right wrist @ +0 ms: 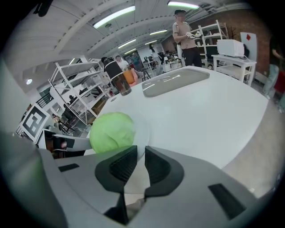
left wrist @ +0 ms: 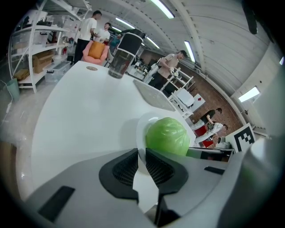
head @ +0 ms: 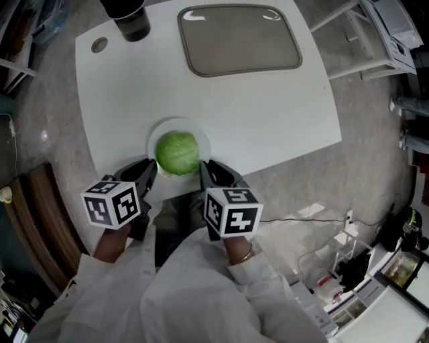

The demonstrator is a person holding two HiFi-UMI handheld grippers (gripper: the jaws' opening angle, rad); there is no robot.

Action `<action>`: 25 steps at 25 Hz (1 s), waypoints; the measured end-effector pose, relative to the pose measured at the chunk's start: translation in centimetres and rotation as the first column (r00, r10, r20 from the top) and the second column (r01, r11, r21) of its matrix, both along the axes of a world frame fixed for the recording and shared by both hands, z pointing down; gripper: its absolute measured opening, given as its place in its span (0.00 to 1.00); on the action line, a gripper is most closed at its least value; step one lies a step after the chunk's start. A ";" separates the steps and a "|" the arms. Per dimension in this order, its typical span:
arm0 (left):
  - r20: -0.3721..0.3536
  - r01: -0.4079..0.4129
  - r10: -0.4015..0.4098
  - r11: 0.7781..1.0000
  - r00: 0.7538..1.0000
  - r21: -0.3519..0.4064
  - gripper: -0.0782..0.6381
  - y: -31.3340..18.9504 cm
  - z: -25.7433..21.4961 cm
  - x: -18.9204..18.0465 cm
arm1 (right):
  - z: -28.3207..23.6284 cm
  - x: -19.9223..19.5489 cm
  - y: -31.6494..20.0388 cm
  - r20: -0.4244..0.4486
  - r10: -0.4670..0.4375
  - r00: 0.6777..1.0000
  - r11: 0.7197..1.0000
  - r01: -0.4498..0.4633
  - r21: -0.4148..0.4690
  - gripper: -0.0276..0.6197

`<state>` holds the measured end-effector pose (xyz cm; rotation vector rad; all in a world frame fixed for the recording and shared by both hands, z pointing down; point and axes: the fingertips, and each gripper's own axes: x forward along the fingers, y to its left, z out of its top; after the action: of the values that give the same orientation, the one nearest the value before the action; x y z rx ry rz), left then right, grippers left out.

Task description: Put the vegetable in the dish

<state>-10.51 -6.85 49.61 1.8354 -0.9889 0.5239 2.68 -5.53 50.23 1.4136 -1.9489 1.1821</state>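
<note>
A round green cabbage (head: 177,153) sits on a small white dish (head: 201,134) near the front edge of the white table (head: 281,107). My left gripper (head: 151,169) is at the dish's near left rim and my right gripper (head: 204,169) at its near right rim. In the left gripper view the cabbage (left wrist: 167,136) rests just past the jaws, and the dish rim (left wrist: 141,129) runs into the narrow gap of the left gripper (left wrist: 141,161). The right gripper view shows the cabbage (right wrist: 112,132) to the left and the dish (right wrist: 142,129) pinched in the right gripper (right wrist: 140,161).
A grey rectangular tray (head: 239,39) lies at the table's far side. A dark cup (head: 131,20) stands at the far left corner, with a small round disc (head: 99,45) beside it. White shelving (head: 375,40) and clutter stand on the floor to the right. People stand in the background.
</note>
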 end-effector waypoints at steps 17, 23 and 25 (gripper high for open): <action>0.015 0.015 -0.014 0.999 1.000 -0.031 0.19 -1.8 -0.6 1.4 | -0.4 1.5 -2.5 0.011 -0.003 1.000 1.000 0.003 -0.016 0.14; 0.013 0.049 -0.049 0.998 0.999 -0.035 0.19 -4.2 -0.9 3.4 | -0.3 3.5 -5.5 0.037 -0.044 0.998 0.999 0.045 -0.024 0.14; 0.013 0.062 -0.061 0.998 0.998 -0.029 0.19 -5.4 -1.2 4.3 | -0.8 4.5 -6.8 0.038 -0.053 0.998 0.998 0.053 -0.021 0.14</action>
<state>-6.19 -12.24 48.37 1.7723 -1.0371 0.5097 7.18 -12.37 49.47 1.3296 -1.9808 1.2105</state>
